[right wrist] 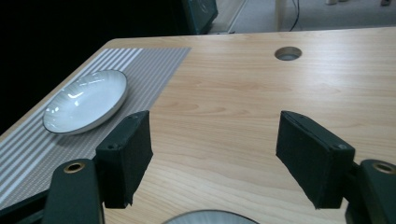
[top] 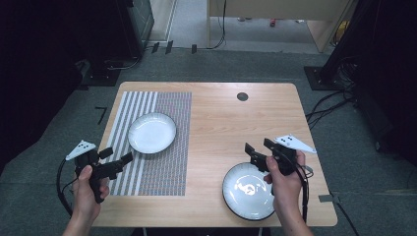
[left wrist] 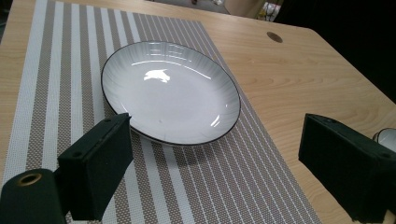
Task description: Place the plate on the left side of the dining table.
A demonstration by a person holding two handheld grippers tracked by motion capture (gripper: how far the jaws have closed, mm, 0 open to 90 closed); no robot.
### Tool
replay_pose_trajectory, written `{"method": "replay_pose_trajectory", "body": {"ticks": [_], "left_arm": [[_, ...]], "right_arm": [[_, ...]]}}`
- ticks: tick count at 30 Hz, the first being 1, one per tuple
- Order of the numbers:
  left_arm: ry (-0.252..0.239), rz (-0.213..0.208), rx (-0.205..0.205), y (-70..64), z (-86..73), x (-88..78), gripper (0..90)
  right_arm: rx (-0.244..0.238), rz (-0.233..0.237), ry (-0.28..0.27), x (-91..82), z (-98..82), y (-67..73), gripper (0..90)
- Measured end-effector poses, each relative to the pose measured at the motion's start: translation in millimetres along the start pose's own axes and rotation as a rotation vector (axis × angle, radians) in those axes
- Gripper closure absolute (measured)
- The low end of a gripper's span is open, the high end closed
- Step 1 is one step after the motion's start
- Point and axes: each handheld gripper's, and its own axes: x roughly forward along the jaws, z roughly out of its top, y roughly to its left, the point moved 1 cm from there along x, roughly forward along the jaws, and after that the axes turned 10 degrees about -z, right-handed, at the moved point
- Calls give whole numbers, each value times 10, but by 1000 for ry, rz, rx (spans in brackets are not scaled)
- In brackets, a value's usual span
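**Both jaws open, plates untouched**

Left hand-held gripper (top: 118, 156) open, empty, over the striped placemat (top: 167, 167), just short of the far plate (top: 152, 132) resting on it. Right hand-held gripper (top: 259, 146) open, empty, above far rim of the near plate (top: 244, 192) on bare tabletop (top: 231, 123).

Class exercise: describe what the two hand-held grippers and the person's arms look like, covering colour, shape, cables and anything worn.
Both the left gripper and the right gripper are black, each with two flat, block-shaped jaws. A pale grey three-cornered plate tops each one, and a black cable trails from each. Brass-coloured ringed holes sit at the jaw bases. The forearms are bare: no sleeves, no gloves.
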Motion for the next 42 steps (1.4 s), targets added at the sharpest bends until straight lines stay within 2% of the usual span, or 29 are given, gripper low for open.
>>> {"method": "replay_pose_trajectory", "body": {"ticks": [5, 11, 14, 15, 17, 21, 24, 25, 28, 35, 37, 39, 40, 42], "left_arm": [[-4, -34, -26, 8, -54, -30, 99], [-19, 4, -27, 90, -211, -99, 99], [-16, 45, -12, 153, -317, -110, 99], [-15, 48, -13, 178, -353, -113, 99], [-4, 83, 5, 214, -415, -109, 99], [1, 112, 25, 266, -489, -128, 99], [-1, 116, 30, 290, -520, -142, 99], [6, 142, 48, 317, -569, -155, 99], [24, 152, 41, 365, -636, -168, 99], [42, 198, 19, 521, -779, -222, 99], [49, 224, 26, 560, -813, -241, 99], [52, 228, 27, 577, -829, -253, 99], [63, 253, 38, 608, -855, -271, 99], [65, 259, 33, 644, -872, -297, 100]], "right_arm": [[7, -19, -5, -65, -84, -180, 270], [11, -51, -3, -134, -207, -394, 271], [10, -86, -3, -163, -280, -509, 271], [16, -92, -6, -172, -304, -552, 271], [34, -103, -7, -189, -351, -638, 271], [55, -125, -7, -206, -444, -790, 272], [57, -140, -7, -210, -491, -859, 273], [55, -161, -7, -206, -545, -940, 273], [55, -187, -4, -200, -613, -1047, 277], [90, -196, 35, -183, -790, -1274, 277], [90, -199, 41, -177, -827, -1333, 277], [95, -199, 44, -169, -845, -1366, 277], [104, -198, 52, -146, -895, -1464, 284], [115, -205, 65, -125, -939, -1538, 283]]}}
